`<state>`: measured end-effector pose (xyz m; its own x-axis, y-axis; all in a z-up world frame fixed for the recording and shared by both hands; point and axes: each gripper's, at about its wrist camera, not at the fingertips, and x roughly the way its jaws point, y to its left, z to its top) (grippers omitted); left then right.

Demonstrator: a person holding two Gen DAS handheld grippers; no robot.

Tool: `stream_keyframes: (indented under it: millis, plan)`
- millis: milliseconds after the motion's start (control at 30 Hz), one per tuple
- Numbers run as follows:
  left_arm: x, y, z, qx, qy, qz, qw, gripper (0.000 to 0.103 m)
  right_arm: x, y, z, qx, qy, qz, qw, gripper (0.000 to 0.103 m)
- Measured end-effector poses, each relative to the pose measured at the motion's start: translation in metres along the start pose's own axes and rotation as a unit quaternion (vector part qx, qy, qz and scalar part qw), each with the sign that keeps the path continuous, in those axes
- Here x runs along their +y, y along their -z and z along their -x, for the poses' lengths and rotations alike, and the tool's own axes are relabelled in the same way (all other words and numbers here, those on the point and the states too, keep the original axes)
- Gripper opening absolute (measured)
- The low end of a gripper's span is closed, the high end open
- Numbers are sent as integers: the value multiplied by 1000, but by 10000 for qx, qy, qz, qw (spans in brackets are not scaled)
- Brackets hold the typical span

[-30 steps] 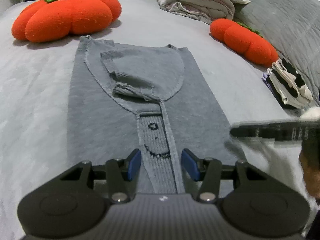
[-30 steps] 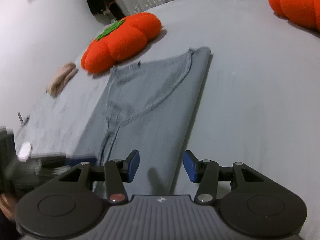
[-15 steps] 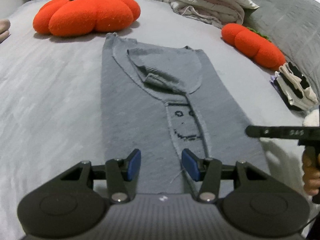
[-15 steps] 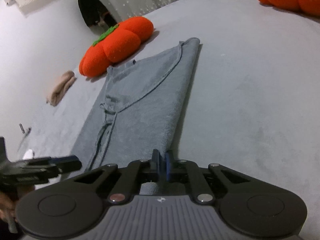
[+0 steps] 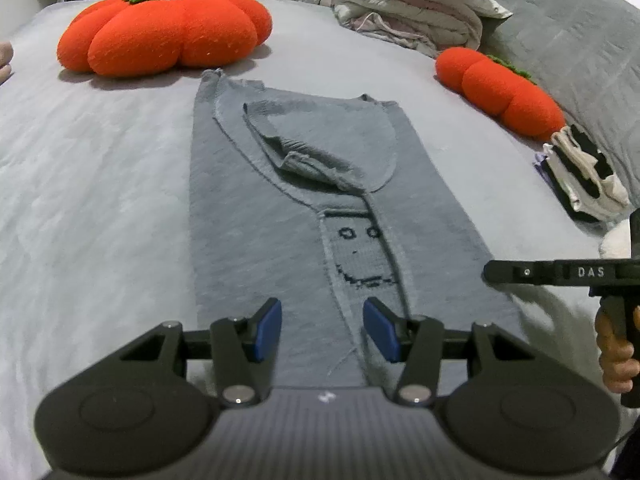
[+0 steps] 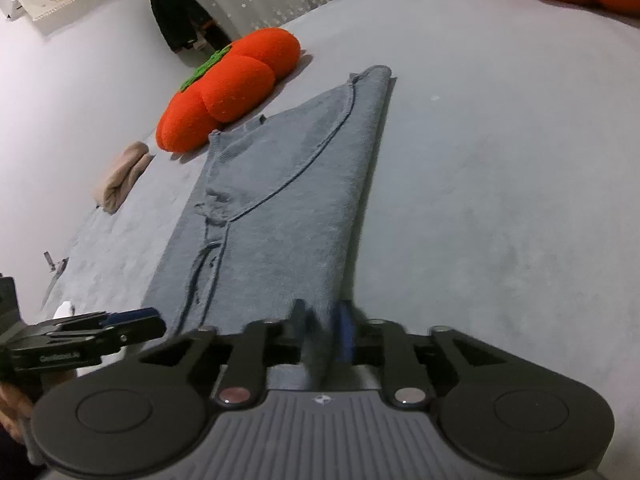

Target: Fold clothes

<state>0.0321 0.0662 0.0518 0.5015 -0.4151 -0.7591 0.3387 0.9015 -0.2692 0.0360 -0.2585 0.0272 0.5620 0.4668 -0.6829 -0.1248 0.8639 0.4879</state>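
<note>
The right gripper (image 6: 322,334) pinches the gray sweater (image 5: 280,240)'s hem corner at 6 o'clock, probably for folding, while the left gripper (image 5: 322,326) hovers spread over the hem.

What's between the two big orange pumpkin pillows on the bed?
In the left wrist view, only bare grey bedcover lies between the big pumpkin cushion and the smaller one; the grey sweater starts just nearer.

right gripper (image 6: 322,338) — went from open to clamped on sweater (image 6: 280,200) hem | left gripper (image 5: 322,330) — drew back
</note>
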Motion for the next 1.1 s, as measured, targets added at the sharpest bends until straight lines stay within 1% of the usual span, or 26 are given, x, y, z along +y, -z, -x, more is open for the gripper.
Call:
stream_keyframes:
  millis: [33, 67, 167, 267, 400, 533, 600, 633, 667, 700, 767, 833, 1000, 1100]
  plan:
    - [-2, 0, 2, -13, 36, -6, 10000, 46, 3, 2, 4, -10, 61, 58, 10000, 30]
    - [-5, 1, 4, -19, 99, -23, 9999, 46, 6, 4, 9, -21, 124, 117, 9999, 31]
    - [-19, 5, 11, -35, 348, -161, 9993, 46, 11, 13, 20, 82, 132, 111, 9998, 31]
    - [-36, 12, 14, -26, 465, -355, 9983, 46, 15, 25, 27, 125, 122, 3, 9998, 31]
    - [-49, 23, 10, 71, 473, -481, 9977, 46, 22, 46, 28, 213, 73, -14, 9997, 31]
    - [-54, 30, 9, 124, 484, -487, 9976, 46, 27, 62, 30, 72, 178, 54, 9998, 30]
    - [-55, 33, 9, 163, 533, -461, 9974, 45, 29, 65, 31, 59, 210, 118, 9997, 20]
    - [-56, 34, 9, 185, 557, -450, 9973, 45, 29, 66, 31, 53, 226, 151, 9996, 13]
    - [-57, 37, 8, 224, 570, -465, 9970, 45, 30, 68, 32, 47, 242, 183, 9995, 10]
    - [-59, 39, 7, 262, 582, -480, 9968, 44, 31, 69, 33, 41, 258, 215, 9994, 9]
    - [-62, 44, 6, 329, 608, -511, 9963, 39, 32, 72, 34, 28, 289, 280, 9992, 8]
    - [-62, 47, 7, 371, 698, -490, 9957, 37, 27, 70, 38, 39, 186, 173, 9997, 7]
    - [-56, 51, 11, 387, 723, -377, 9959, 37, 9, 63, 46, 35, -36, -163, 9999, 6]
    - [-52, 53, 12, 413, 745, -292, 9959, 37, 15, 66, 39, 84, 45, -37, 9999, 7]
